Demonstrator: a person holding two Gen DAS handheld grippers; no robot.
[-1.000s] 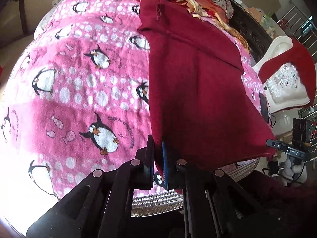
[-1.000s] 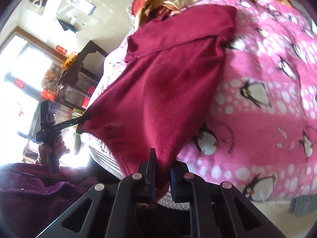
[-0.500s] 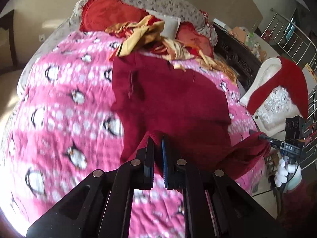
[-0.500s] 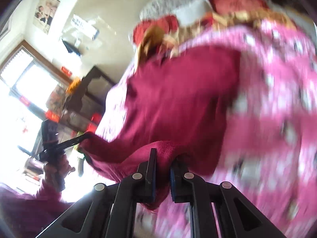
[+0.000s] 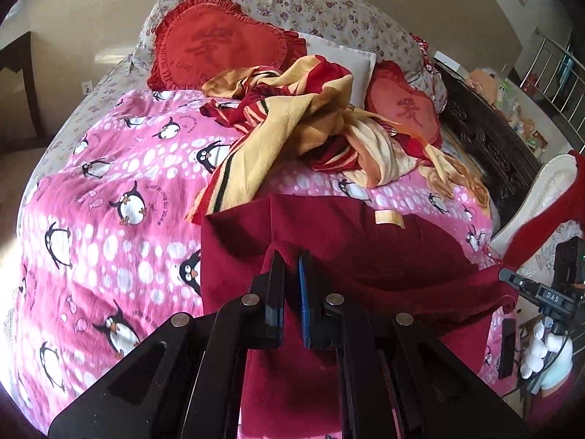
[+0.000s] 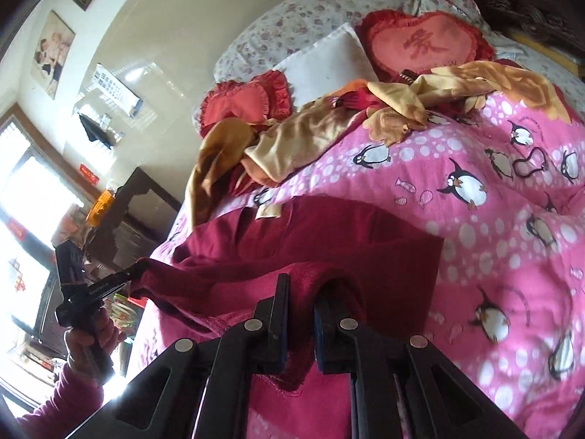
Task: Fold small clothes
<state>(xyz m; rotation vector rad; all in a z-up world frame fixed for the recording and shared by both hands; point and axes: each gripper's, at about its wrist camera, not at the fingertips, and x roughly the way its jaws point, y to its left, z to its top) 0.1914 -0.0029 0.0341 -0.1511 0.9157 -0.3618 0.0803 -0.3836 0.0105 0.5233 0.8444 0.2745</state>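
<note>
A dark red fleece garment point(image 5: 365, 252) lies on the pink penguin blanket point(image 5: 109, 219), its near edge lifted and carried over its far part. A cream label point(image 5: 389, 217) shows near its far edge. My left gripper point(image 5: 291, 259) is shut on one lifted corner. My right gripper point(image 6: 300, 285) is shut on the other corner of the garment point(image 6: 329, 241). Each gripper shows in the other's view, the right one point(image 5: 512, 281) at the right, the left one point(image 6: 137, 269) at the left, both pinching cloth.
A crumpled yellow and red blanket point(image 5: 310, 128) lies just beyond the garment. Red heart cushions point(image 5: 219, 47) and a white pillow point(image 5: 343, 58) sit at the bed head. A dark carved cabinet point(image 5: 486, 139) and a white chair point(image 5: 541, 190) stand to the right.
Both grippers have carried the garment's near edge up and forward over its far part, away from the bed's foot. The hanging cloth now folds onto itself.
</note>
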